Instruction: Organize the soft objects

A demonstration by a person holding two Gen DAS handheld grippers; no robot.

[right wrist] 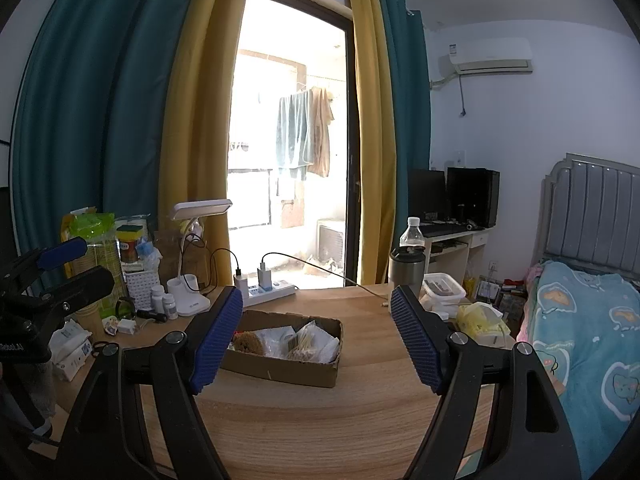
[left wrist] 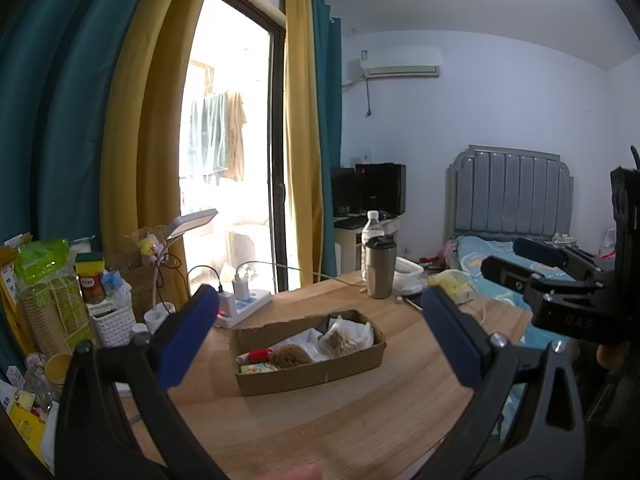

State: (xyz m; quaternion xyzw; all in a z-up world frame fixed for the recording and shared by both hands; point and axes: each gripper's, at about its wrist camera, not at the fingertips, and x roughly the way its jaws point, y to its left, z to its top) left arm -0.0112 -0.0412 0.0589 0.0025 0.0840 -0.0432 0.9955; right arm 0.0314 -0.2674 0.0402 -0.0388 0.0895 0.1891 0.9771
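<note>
A shallow cardboard box (left wrist: 320, 376) (right wrist: 280, 372) sits on the wooden table (left wrist: 340, 432) (right wrist: 320, 432). Inside lie a brown sponge (left wrist: 291, 356) (right wrist: 248, 342), a small red soft item (left wrist: 258, 356), a clear bag of cotton swabs (right wrist: 302, 342) (left wrist: 340, 340) and white packets. My left gripper (left wrist: 320, 340) hovers open in front of the box, nothing between its blue pads (left wrist: 188, 344). My right gripper (right wrist: 316, 340) is also open and empty, held short of the box. Each gripper shows at the edge of the other's view.
A power strip (right wrist: 272, 290) with chargers, a white desk lamp (right wrist: 200, 210), small bottles and a white basket (right wrist: 142, 284) crowd the table's back left. A steel tumbler (right wrist: 406, 272), water bottle (right wrist: 412, 234) and plastic container (right wrist: 444, 286) stand back right. A bed (right wrist: 592, 340) lies right.
</note>
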